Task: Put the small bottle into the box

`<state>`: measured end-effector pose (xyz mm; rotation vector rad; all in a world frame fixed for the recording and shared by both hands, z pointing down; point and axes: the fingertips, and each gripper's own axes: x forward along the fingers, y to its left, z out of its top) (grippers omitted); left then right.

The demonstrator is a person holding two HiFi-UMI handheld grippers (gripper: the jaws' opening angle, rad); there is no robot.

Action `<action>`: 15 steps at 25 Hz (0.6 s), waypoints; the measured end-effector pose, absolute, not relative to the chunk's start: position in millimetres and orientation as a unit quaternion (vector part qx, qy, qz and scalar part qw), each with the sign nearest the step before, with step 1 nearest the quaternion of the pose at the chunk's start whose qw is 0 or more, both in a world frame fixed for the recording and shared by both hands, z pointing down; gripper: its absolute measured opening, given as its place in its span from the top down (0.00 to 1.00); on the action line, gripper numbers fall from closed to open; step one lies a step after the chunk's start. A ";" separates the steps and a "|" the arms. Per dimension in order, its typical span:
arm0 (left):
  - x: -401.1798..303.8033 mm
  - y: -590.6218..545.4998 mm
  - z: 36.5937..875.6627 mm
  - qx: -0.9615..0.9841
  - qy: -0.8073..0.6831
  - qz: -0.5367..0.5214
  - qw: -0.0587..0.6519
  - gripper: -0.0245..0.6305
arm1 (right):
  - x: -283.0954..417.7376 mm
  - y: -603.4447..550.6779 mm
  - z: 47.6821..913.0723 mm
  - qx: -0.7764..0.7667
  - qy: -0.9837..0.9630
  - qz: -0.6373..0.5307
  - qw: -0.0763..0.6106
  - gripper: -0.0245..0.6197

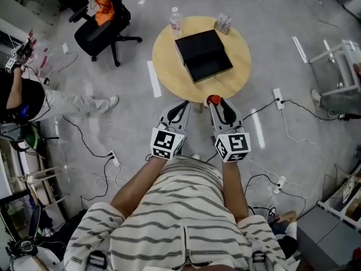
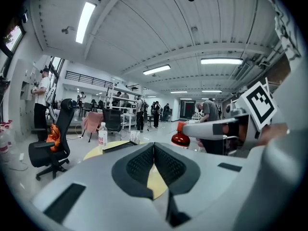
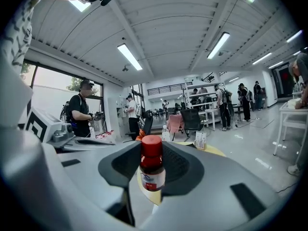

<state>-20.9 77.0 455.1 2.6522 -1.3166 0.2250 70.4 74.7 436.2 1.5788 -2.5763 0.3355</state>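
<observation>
- Far L: office chair (image 1: 101, 30) w/ an orange item on the seat is standing on the floor, well apart from the table (image 1: 163, 72).
- L gripper (image 1: 183, 104): jaws are sitting clenched together, tips touching, nothing btwn them. It is pointing toward the round yellow table, tips near its near edge.
- Table, far-L rim: clear water bottle (image 1: 175, 21) is standing upright.
- Table centre: black box (image 1: 203, 54) is lying open, spread in two halves, both facing up.
- R gripper (image 1: 216, 102): jaws are grasping the small bottle (image 3: 152, 170), one pad pressing on each side, approx at neck/shoulder height. It is running alongside the L gripper and pointing the same way.
- Small bottle: long axis is running vertical, red cap pointing up, dark body w/ white-and-red label hanging below the pads. From the head view mostly the cap top is showing.
- Bottle posn: it is hanging at the table's near edge, on the person's side of the box, apart from it and not inside.
- Table, far-R rim: small carton (image 1: 223, 22) is standing near the box's far corner.
</observation>
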 end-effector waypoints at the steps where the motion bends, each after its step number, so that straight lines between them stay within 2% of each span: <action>1: -21.8 66.6 454.5 0.891 -0.439 0.076 0.086 0.93 | 69.3 64.6 435.9 0.521 -0.845 0.111 0.052 0.74; 15: -41.4 -50.5 450.9 0.907 -0.400 0.082 0.099 0.93 | 56.6 -45.1 433.4 0.564 -0.813 0.128 0.067 0.74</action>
